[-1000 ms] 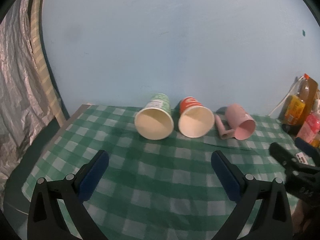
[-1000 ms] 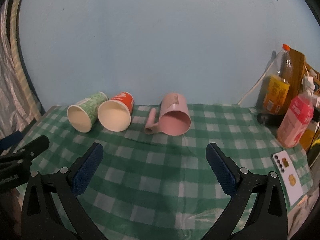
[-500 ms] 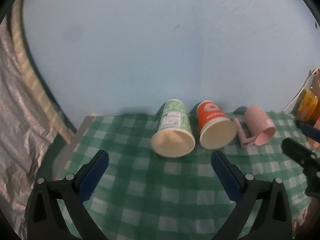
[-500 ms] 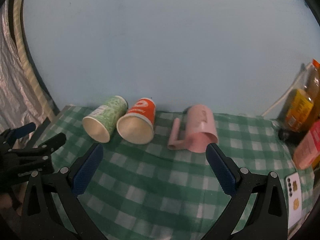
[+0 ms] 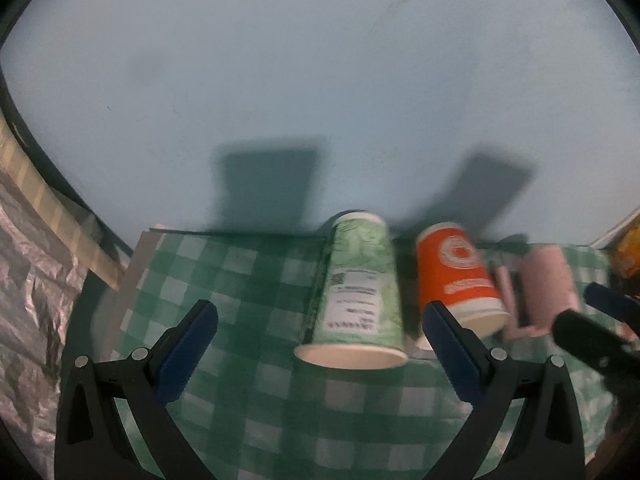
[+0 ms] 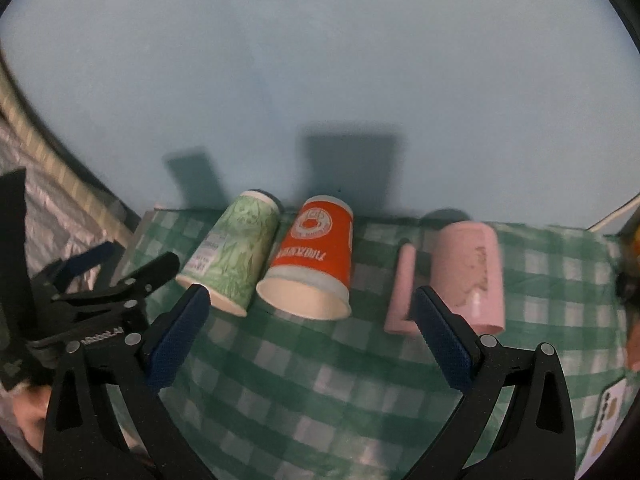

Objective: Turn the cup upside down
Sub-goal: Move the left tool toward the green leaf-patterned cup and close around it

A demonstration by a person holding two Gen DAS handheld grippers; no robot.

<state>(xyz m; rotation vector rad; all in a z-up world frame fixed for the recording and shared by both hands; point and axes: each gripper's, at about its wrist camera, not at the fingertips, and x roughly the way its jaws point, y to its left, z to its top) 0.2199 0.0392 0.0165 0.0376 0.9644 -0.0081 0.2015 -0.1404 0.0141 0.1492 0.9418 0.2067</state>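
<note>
Three cups lie on their sides on a green checked tablecloth [image 5: 248,304], mouths toward me: a green paper cup [image 5: 358,296] [image 6: 234,250], an orange paper cup [image 5: 456,280] [image 6: 314,254] and a pink mug [image 5: 546,286] [image 6: 468,274] with its handle on the left. My left gripper [image 5: 320,348] is open and empty, above and in front of the green cup. My right gripper [image 6: 310,334] is open and empty, in front of the orange cup and the mug. Each gripper shows at the edge of the other's view.
A pale blue wall [image 5: 320,80] stands right behind the cups. Crinkled silver foil [image 5: 28,300] hangs at the left past the table edge. An orange bottle [image 5: 628,256] is at the far right, and a card with small pictures [image 6: 608,412] lies at the front right.
Both grippers have risen and moved forward toward the cups, which now look larger and are seen from above. The cups have not moved. Both grippers stayed open.
</note>
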